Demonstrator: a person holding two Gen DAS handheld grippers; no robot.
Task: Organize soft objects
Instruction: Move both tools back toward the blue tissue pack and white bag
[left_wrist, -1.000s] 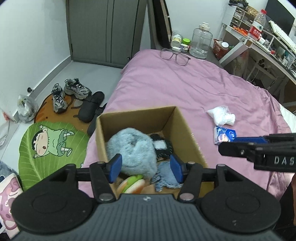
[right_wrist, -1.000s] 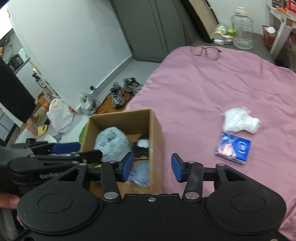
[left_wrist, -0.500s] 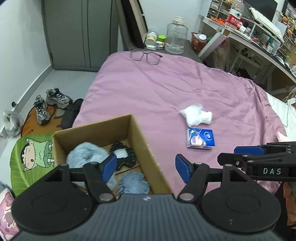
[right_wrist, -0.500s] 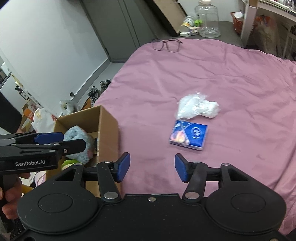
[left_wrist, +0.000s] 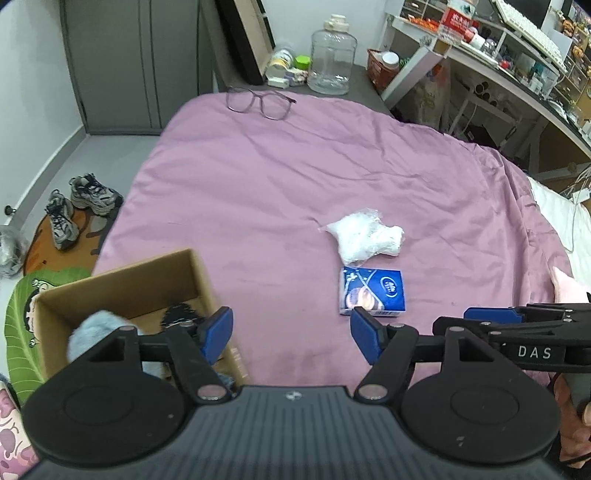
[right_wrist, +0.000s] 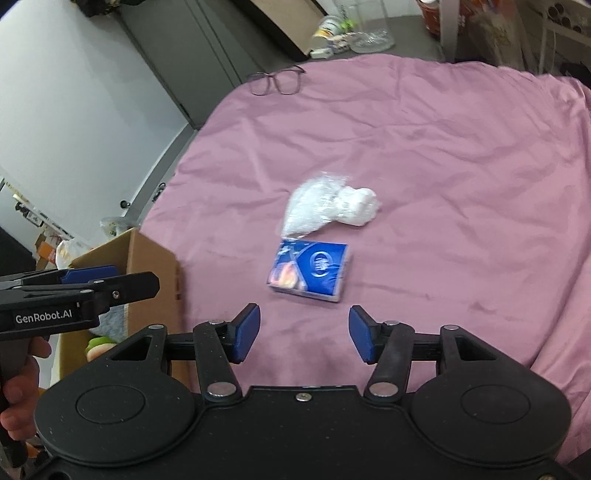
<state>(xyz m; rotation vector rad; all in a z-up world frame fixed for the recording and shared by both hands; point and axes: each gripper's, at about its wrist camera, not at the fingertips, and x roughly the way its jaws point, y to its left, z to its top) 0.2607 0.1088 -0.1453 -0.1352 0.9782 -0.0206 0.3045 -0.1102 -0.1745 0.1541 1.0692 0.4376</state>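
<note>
A blue tissue pack (left_wrist: 372, 292) (right_wrist: 309, 270) and a white soft bundle in clear plastic (left_wrist: 364, 236) (right_wrist: 328, 205) lie on the pink bed cover (left_wrist: 295, 177). A cardboard box (left_wrist: 122, 284) (right_wrist: 147, 258) at the bed's left edge holds a grey-blue fluffy item (left_wrist: 92, 328) and other soft things. My left gripper (left_wrist: 291, 332) is open and empty, between the box and the tissue pack. My right gripper (right_wrist: 303, 334) is open and empty, just short of the tissue pack. Each gripper shows side-on in the other's view.
Glasses (left_wrist: 260, 101) lie at the bed's far end, near a clear jug (left_wrist: 330, 61) and small jars. A cluttered desk (left_wrist: 517, 55) stands at the right. Shoes (left_wrist: 77, 206) and a green cartoon mat (left_wrist: 18, 325) lie on the floor at the left.
Both grippers have swung right, away from the box and toward the tissue pack and white bundle. The box has slid to the left of both views. Both stay open and empty.
</note>
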